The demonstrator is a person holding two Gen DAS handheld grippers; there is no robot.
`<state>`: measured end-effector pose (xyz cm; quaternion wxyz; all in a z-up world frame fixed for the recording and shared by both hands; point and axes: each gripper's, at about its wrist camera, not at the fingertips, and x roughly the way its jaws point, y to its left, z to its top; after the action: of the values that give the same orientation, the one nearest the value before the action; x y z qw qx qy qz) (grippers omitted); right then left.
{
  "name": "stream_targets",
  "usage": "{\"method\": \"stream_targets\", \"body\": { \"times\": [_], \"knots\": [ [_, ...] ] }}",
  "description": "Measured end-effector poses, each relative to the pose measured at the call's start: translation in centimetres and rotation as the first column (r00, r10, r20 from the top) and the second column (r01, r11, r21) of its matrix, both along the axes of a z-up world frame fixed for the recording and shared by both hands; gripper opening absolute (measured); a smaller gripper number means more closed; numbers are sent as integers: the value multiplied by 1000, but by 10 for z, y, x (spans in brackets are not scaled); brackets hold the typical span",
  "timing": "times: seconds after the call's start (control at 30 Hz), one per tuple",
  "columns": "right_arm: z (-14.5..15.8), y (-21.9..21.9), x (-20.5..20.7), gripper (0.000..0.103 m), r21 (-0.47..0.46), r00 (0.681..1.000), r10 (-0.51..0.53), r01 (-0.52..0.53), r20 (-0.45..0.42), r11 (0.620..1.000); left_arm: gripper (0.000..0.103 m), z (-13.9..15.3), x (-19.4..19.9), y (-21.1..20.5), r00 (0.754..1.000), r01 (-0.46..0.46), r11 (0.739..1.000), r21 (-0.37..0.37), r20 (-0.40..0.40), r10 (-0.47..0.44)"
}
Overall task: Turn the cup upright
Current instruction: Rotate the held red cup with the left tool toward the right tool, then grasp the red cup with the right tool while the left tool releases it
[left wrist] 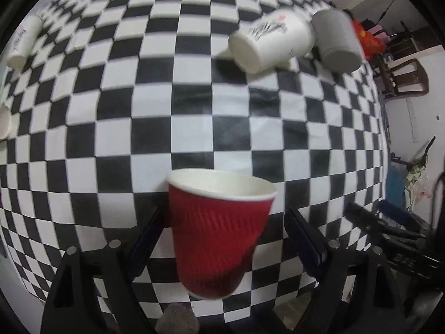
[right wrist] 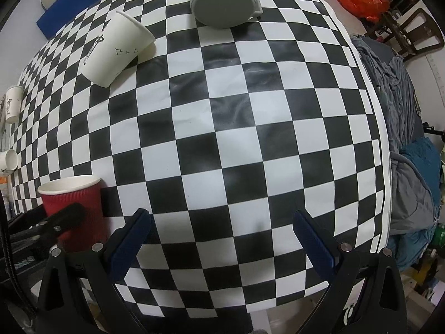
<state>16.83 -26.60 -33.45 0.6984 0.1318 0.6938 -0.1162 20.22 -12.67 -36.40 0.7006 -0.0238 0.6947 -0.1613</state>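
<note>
A red ribbed paper cup (left wrist: pixel 219 233) stands mouth-up between the fingers of my left gripper (left wrist: pixel 222 222). The jaws are spread wide, with a gap to the cup on each side. The cup also shows at the lower left of the right wrist view (right wrist: pixel 75 208), upright on the checkered table, with a left gripper finger (right wrist: pixel 65 217) in front of it. My right gripper (right wrist: pixel 222 239) is open and empty above the table's near part.
A white printed paper cup (right wrist: pixel 116 48) lies on its side at the back, and a grey mug (right wrist: pixel 222 0) stands upside down beside it. More white cups (right wrist: pixel 12 104) stand at the far left edge. The table edge (right wrist: pixel 386 194) runs down the right, with grey cloth beyond.
</note>
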Motion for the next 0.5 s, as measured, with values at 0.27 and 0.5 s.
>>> {"method": "stream_targets", "body": {
  "times": [0.27,0.5],
  "knots": [
    [26,7,-17,103,51,999,-6,4,46,999,92,70,-10,26,968,-23,999,47,252,10],
    [54,63,-28,103,106,995,5,-15,97,994,93,96,-27,78,888,-145,972,184,457,45]
  ]
}}
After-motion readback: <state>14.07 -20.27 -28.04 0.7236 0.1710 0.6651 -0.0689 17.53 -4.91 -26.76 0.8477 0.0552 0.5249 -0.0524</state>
